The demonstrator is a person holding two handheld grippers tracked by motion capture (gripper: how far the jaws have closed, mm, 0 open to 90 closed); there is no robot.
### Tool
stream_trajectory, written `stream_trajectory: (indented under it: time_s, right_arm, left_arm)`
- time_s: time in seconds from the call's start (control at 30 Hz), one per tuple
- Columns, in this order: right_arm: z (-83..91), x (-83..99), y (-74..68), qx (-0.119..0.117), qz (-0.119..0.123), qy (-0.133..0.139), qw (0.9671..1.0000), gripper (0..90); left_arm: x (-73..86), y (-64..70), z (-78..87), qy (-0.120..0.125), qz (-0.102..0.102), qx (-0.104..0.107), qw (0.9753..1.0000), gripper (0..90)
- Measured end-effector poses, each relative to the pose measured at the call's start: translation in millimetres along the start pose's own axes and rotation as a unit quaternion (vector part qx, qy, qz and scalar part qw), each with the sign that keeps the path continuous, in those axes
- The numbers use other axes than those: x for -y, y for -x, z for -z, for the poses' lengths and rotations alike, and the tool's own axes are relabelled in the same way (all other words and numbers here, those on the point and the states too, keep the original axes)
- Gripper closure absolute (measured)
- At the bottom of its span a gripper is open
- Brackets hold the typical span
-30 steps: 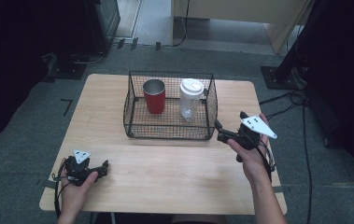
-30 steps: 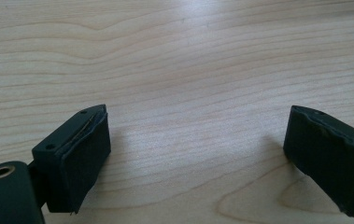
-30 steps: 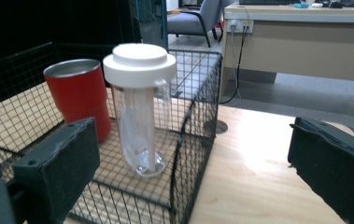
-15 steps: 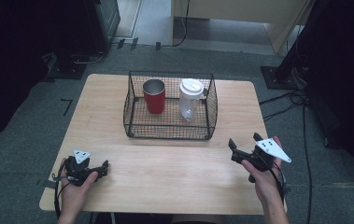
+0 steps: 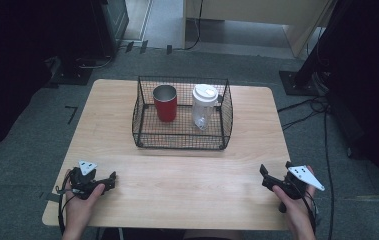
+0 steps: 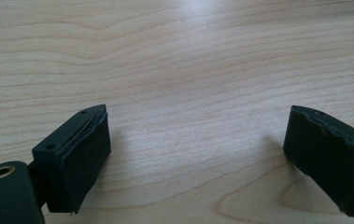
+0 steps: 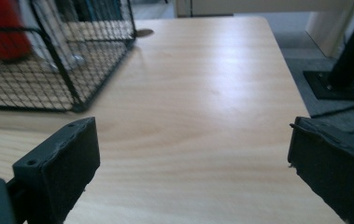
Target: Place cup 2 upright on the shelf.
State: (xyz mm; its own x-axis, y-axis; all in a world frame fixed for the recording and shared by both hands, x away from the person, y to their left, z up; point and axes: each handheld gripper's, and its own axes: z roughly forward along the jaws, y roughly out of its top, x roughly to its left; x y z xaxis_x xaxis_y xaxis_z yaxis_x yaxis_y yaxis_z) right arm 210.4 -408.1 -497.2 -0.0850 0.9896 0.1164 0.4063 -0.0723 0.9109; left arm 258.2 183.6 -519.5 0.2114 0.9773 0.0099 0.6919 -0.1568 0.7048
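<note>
A black wire basket (image 5: 182, 132) stands on the far middle part of the wooden surface (image 5: 187, 175). Inside it a red cup (image 5: 165, 102) stands upright at the left, and a clear bottle with a white lid (image 5: 203, 106) stands upright at the right, just beside the cup. No writing or label can be read on them.

The left tongs (image 5: 111, 180) rest at the near left corner of the surface, well apart from the basket. In the left gripper view their jaws are wide apart, with bare wood between them.

The right tongs (image 5: 266, 176) are at the near right corner, held in the person's hand, also well apart from the basket. Their jaws are apart too, and nothing is between them. In the right gripper view the basket (image 7: 48, 60) appears far to the left, with the red cup (image 7: 2, 28) blurred behind the wires.
</note>
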Motion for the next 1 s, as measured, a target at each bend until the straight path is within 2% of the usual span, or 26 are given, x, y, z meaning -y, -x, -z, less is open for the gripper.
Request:
stream_trajectory:
  time_s: [0.07, 0.23, 0.37, 0.47, 0.57, 0.63, 0.73, 0.83, 1.0]
  right_arm:
    - [2.2, 6.3, 4.7, 0.007, -0.006, -0.008, 0.9999, 2.6]
    - [7.9, 19.3, 13.1, 0.03, 0.003, -0.035, 0.9989, 2.6]
    - [9.7, 29.1, 19.0, 0.044, 0.009, -0.075, 0.9961, 2.9]
    - [12.8, 30.5, 21.0, 0.046, 0.011, -0.078, 0.9959, 3.0]
    - [12.3, 31.5, 22.7, 0.048, 0.013, -0.106, 0.9931, 2.9]
    - [10.1, 32.1, 22.1, 0.048, 0.02, -0.132, 0.9899, 2.9]
    - [5.8, 33.6, 18.5, 0.05, 0.035, -0.172, 0.9831, 1.0]
    - [5.7, 33.8, 16.7, 0.046, 0.041, -0.173, 0.983, 0.8]
    - [4.0, 33.4, 19.0, 0.041, 0.028, -0.18, 0.9824, 0.0]
  left_arm:
    - [0.0, 0.0, 0.0, 0.0, 0.0, 0.0, 1.0, 8.2]
    - [0.0, 0.0, 0.0, 0.0, 0.0, 0.0, 1.0, 8.2]
    - [0.0, 0.0, 0.0, 0.0, 0.0, 0.0, 1.0, 8.2]
    - [0.0, 0.0, 0.0, 0.0, 0.0, 0.0, 1.0, 8.2]
    - [0.0, 0.0, 0.0, 0.0, 0.0, 0.0, 1.0, 8.2]
    - [0.0, 0.0, 0.0, 0.0, 0.0, 0.0, 1.0, 8.2]
    - [0.0, 0.0, 0.0, 0.0, 0.0, 0.0, 1.0, 8.2]
    - [0.0, 0.0, 0.0, 0.0, 0.0, 0.0, 1.0, 8.2]
    - [0.0, 0.0, 0.0, 0.0, 0.0, 0.0, 1.0, 8.2]
